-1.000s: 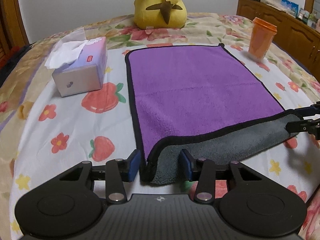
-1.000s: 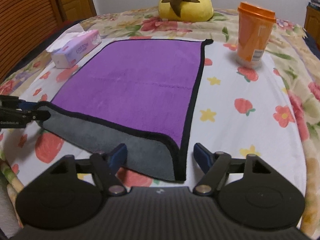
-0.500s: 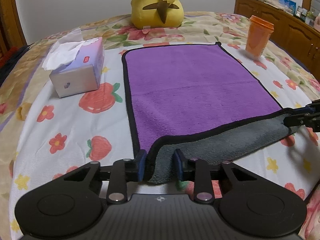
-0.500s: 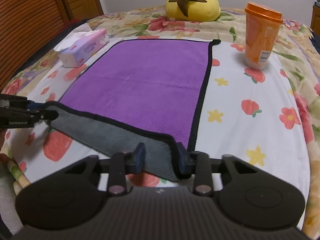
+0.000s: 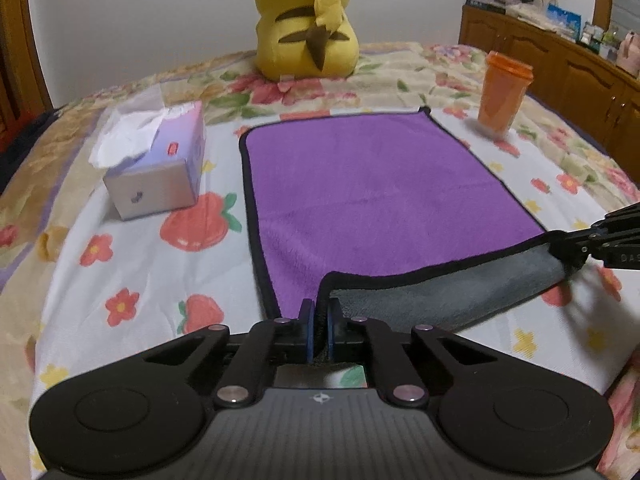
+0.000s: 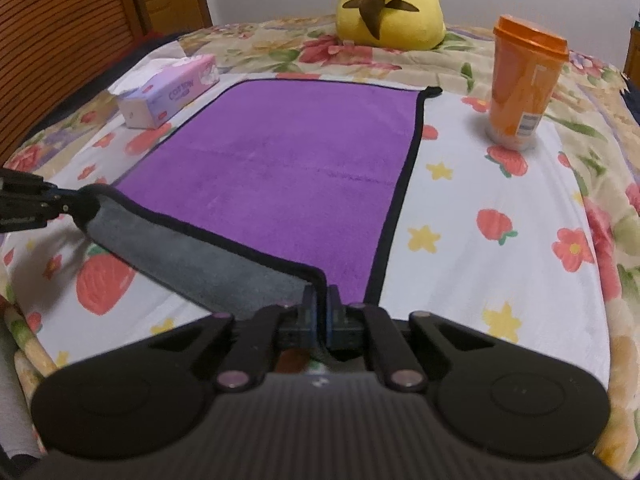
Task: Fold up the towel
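Observation:
A purple towel [image 5: 360,196] with a black border and grey underside lies spread on a flowered bedspread; it also shows in the right wrist view [image 6: 280,168]. My left gripper [image 5: 319,326] is shut on the towel's near left corner. My right gripper [image 6: 320,308] is shut on the near right corner. The near edge is lifted off the bed between them, showing the grey underside [image 5: 440,296]. The right gripper shows at the right edge of the left wrist view [image 5: 576,250], and the left gripper at the left edge of the right wrist view [image 6: 72,208].
A tissue box [image 5: 160,168] stands left of the towel. An orange cup [image 5: 502,94] stands at the far right corner; it also shows in the right wrist view [image 6: 524,80]. A yellow plush toy [image 5: 306,20] sits beyond the towel. A wooden cabinet [image 5: 560,64] stands at right.
Both grippers have closed on the towel's near corners and raised the near edge. The views have risen slightly.

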The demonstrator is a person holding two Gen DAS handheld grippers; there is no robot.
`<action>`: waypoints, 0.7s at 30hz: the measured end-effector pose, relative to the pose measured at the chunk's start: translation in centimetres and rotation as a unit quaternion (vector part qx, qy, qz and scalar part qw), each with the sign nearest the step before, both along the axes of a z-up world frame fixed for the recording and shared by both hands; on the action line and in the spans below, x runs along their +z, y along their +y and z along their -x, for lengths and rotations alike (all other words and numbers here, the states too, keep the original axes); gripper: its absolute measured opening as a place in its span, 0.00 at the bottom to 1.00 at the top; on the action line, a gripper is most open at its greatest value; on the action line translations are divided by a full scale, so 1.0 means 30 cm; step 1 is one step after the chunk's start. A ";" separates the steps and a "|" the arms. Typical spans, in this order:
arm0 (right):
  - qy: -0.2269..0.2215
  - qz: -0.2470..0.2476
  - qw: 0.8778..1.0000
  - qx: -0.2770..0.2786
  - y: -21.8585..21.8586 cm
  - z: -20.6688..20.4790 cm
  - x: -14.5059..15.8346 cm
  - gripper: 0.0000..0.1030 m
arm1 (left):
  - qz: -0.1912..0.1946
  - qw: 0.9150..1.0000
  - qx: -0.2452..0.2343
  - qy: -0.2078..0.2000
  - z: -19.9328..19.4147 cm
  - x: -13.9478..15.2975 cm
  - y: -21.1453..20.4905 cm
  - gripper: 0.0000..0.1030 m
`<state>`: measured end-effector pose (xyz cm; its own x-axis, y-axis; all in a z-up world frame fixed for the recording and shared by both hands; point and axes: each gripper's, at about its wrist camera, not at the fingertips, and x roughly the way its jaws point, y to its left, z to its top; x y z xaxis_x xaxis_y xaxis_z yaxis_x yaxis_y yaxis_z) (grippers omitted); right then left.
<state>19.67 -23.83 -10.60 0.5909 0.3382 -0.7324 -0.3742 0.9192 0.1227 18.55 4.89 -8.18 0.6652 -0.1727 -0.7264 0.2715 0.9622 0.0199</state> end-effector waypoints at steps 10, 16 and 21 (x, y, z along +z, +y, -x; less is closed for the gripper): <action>-0.037 -0.025 0.999 -0.009 -0.025 -0.003 0.054 0.04 | 0.013 0.999 0.002 -0.046 0.026 0.078 -0.008 0.09; -0.060 -0.034 0.998 -0.007 -0.029 -0.003 0.091 0.04 | 0.020 0.998 0.009 -0.057 0.022 0.094 -0.004 0.09; -0.077 -0.041 0.996 -0.003 -0.030 -0.006 0.118 0.04 | 0.025 0.998 0.009 -0.064 0.015 0.106 -0.003 0.09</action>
<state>19.85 -24.73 -7.05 0.6968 0.3887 -0.6029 -0.3888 0.9109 0.1379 18.09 4.80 -4.99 0.7546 -0.1945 -0.6267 0.2532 0.9674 0.0046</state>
